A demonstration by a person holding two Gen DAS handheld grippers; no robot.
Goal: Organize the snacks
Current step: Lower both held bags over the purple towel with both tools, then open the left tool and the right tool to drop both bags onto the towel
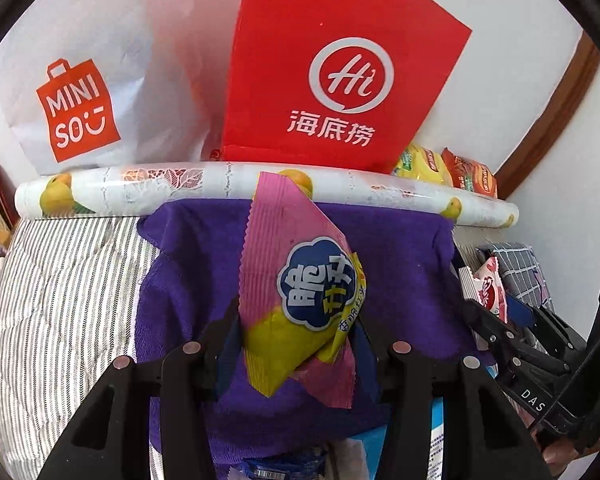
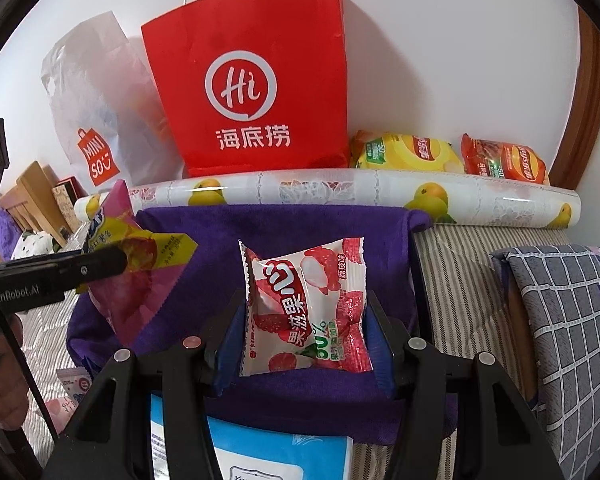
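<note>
L tongs clamped on pink/yellow snack pkt, held above purple towel. R tongs clamped on lychee jelly pkt, same towel. R view only: both chip bags fully visible by red Haidilao bag.

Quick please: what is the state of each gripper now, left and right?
Left gripper: closed on the pink-and-yellow snack packet.
Right gripper: closed on the red-and-white lychee candy packet.
</note>
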